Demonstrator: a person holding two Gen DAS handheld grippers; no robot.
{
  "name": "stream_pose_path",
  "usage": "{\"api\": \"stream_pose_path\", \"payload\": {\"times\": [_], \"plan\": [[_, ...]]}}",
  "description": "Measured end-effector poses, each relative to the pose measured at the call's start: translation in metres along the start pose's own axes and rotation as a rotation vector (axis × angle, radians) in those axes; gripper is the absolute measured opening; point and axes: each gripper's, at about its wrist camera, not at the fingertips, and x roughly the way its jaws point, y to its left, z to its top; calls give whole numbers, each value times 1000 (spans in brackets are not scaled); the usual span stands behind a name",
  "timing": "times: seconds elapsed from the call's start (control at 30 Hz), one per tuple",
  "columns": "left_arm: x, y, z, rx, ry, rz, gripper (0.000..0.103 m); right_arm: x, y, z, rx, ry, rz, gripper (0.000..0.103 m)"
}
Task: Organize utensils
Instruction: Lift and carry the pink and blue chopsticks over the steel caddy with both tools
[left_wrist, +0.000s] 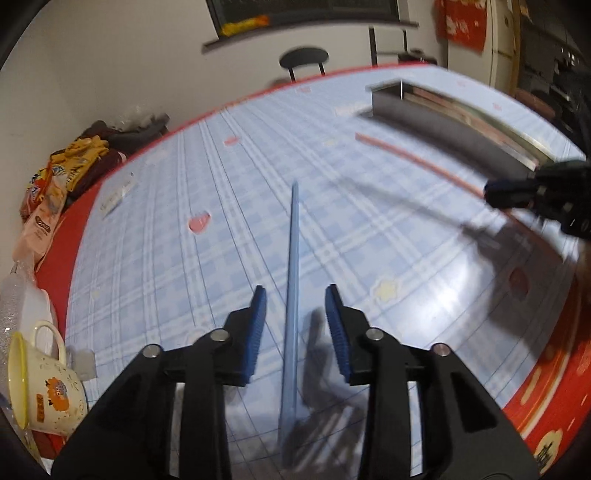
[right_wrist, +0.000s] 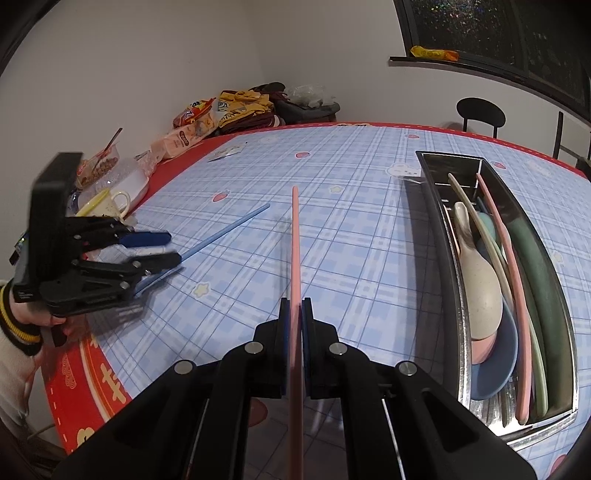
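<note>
Right tongs (right_wrist: 295, 306) clamped on long pink chopstick (right_wrist: 295, 240), left tongs (left_wrist: 295, 295) parted around slim blue chopstick (left_wrist: 293, 277), untouched

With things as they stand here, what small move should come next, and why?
Probably carry the pink chopstick, clamped in the right gripper, over to the metal tray on its right, where another pink one already lies. The left gripper stands open around the blue chopstick.

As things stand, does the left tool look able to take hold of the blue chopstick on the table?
Probably yes. The left tool is open, and the blue chopstick lies on the tablecloth between its pads, untouched. Nothing lies over it; the right tool, shut on the pink chopstick, is off to the side.
</note>
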Motion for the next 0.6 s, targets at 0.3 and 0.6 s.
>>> {"api": "stream_pose_path", "payload": {"times": [0.3,0.6], "plan": [[7,0,-1,-2,8,3,22,-1,-1,0,6,-1,12,6],[10,0,5,-67,14,-20,10,-3,-6,0,35,-8,34,6]]}}
